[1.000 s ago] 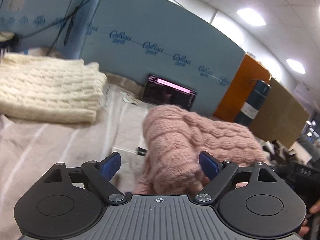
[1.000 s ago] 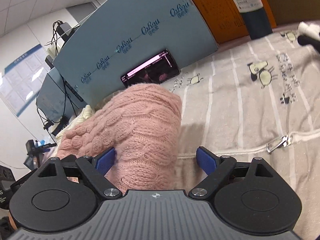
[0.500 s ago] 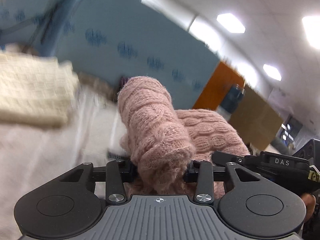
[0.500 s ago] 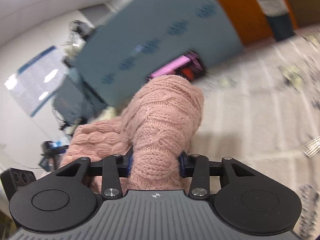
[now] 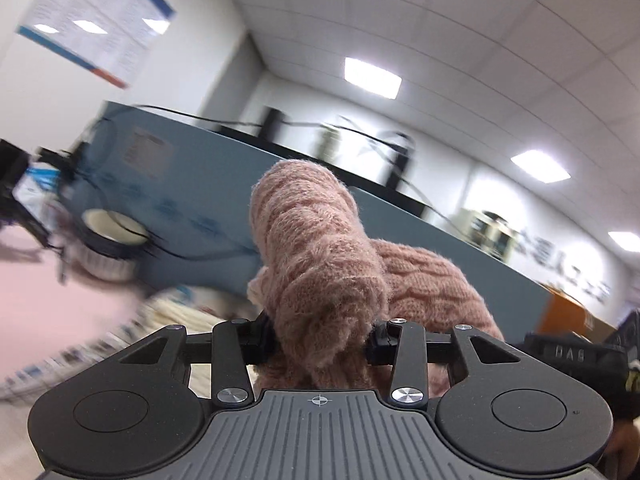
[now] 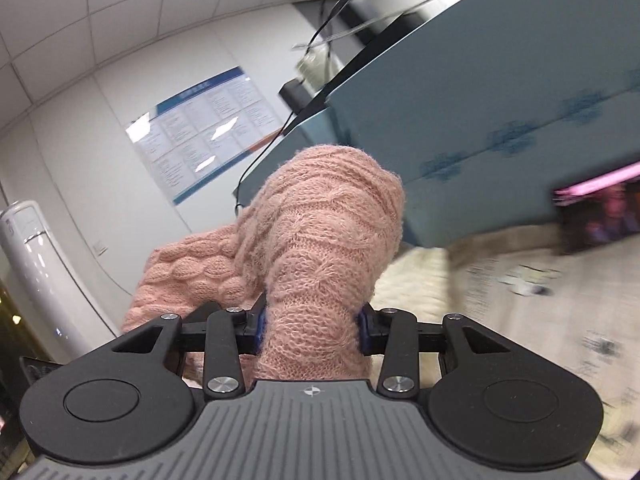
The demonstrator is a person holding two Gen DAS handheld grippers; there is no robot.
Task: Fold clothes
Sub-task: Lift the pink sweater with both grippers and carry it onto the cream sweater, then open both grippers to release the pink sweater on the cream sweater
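My left claw (image 5: 322, 342) pinched fuzzy pink cable-knit sweater (image 5: 316, 264) | my right claw (image 6: 310, 328) pinched its bunched, ropy fold | both tilted upward

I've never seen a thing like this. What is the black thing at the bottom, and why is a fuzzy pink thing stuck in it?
Each picture comes from a camera on a handheld tool that a person carries, one in each hand. The black part is the tool itself. One picture looks along the left gripper, the other along the right gripper. Both are squeezed shut on the same pink knitted sweater, which bulges up between them. Behind it are a blue board and a patterned cloth, blurry because the cameras are moving.
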